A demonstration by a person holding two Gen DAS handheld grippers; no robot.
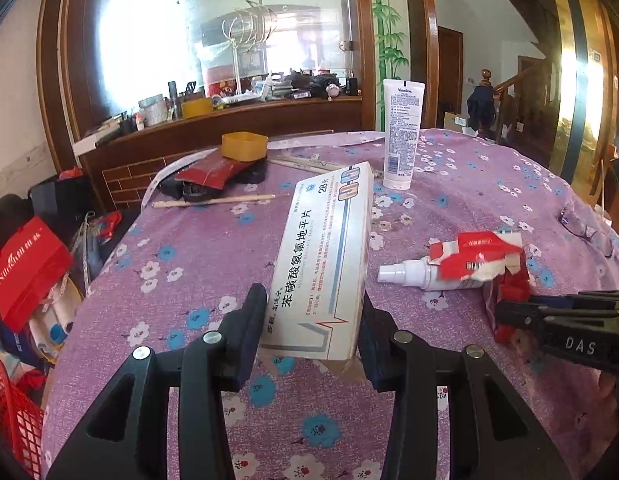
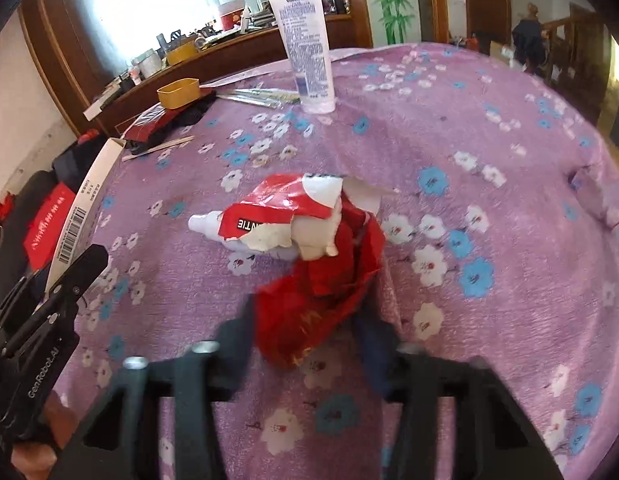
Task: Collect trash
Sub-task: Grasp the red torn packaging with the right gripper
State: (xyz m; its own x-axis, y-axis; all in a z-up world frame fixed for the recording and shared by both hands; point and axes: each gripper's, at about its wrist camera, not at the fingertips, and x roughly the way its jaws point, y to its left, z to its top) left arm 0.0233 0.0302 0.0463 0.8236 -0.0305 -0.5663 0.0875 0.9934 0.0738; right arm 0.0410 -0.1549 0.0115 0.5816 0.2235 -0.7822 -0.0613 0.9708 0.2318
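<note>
left gripper (image 1: pixel 313 320) clamps pill box (image 1: pixel 325 256) | right gripper (image 2: pixel 309 320) pinches red wrapper (image 2: pixel 321 288), blurred | spray bottle (image 2: pixel 213 226) half-covered

Floral purple tablecloth (image 2: pixel 469 128) — lotion tube (image 2: pixel 309 48), spray bottle (image 2: pixel 205 225), chopstick (image 1: pixel 213 201).

Counted on the floral-clothed table (image 1: pixel 489 184): one white medicine box (image 1: pixel 325 256), one crumpled red-and-white wrapper (image 2: pixel 313 248), one small white spray bottle (image 1: pixel 413 274), one upright lotion tube (image 1: pixel 401 132), one yellow container (image 1: pixel 244 146), and two grippers, left gripper (image 1: pixel 313 320) and right gripper (image 2: pixel 309 332). Chopsticks are noted; their number cannot be told.
</note>
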